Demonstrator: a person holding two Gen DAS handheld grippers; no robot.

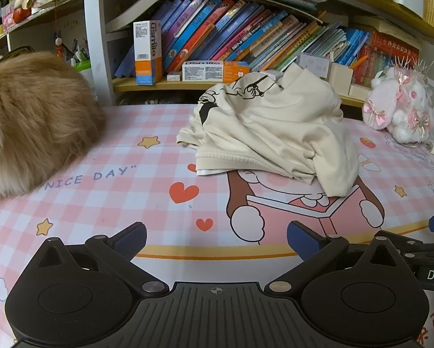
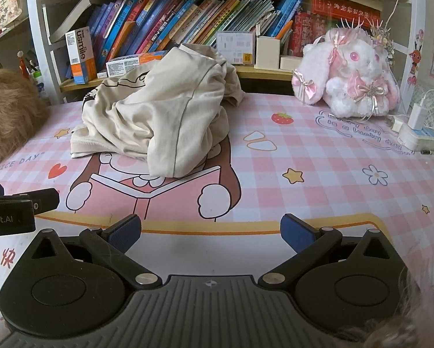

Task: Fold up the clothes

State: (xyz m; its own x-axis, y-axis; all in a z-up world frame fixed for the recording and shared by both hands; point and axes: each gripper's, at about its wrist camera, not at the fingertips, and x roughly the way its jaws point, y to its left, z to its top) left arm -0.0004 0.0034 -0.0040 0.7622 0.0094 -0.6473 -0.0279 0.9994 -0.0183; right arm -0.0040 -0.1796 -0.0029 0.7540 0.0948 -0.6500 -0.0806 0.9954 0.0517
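Observation:
A cream garment with a black cartoon print (image 1: 272, 127) lies crumpled in a heap near the back of the pink checked desk mat (image 1: 124, 191); the right wrist view shows the same heap (image 2: 164, 116) left of centre. My left gripper (image 1: 217, 239) hovers low over the mat's front edge, open, nothing between its blue-padded fingers, well short of the garment. My right gripper (image 2: 211, 232) is likewise open and empty, in front of the heap. The left gripper's body (image 2: 11, 211) shows at the left edge of the right wrist view.
A tan furry mass (image 1: 34, 121) sits on the mat at the left. A pink-and-white plush rabbit (image 2: 350, 78) stands back right, with a power strip and charger (image 2: 419, 133) beside it. Bookshelves with books and boxes (image 1: 217, 37) line the back.

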